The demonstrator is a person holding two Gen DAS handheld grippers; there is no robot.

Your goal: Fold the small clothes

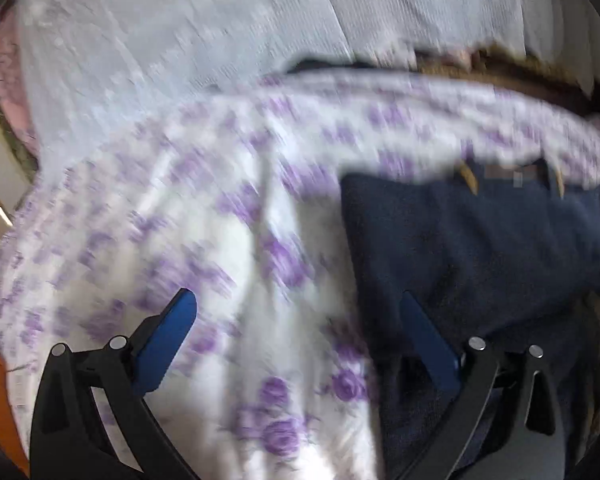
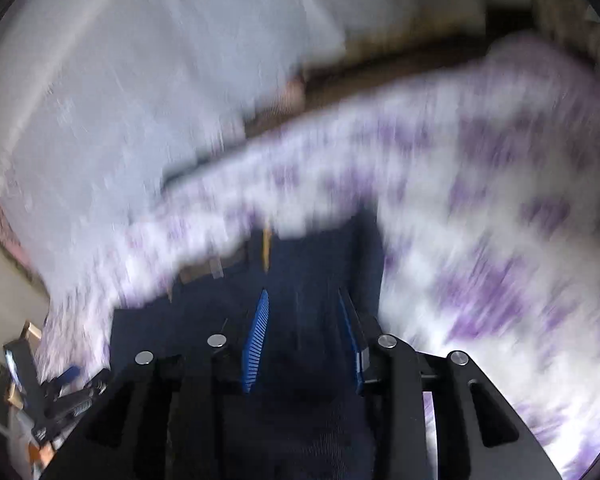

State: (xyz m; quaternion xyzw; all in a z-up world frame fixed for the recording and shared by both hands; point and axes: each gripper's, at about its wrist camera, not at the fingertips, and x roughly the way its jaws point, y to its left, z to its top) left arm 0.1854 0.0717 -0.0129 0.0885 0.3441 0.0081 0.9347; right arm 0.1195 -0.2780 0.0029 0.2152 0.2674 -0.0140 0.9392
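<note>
A dark navy knit garment (image 1: 480,248) is seen on purple-flowered bedding (image 1: 204,216); left gripper (image 1: 300,336) spread wide, right gripper (image 2: 304,332) narrowed over the knit, grip unclear.

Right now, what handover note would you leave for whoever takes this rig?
Left gripper: open, empty, over the floral sheet beside the navy garment.
Right gripper: part open over the navy garment; the blur hides whether the pads press it.
Done: can't tell; the garment lies flat on the sheet, folds unclear.
Left: confirm the right grip, then fold.
</note>
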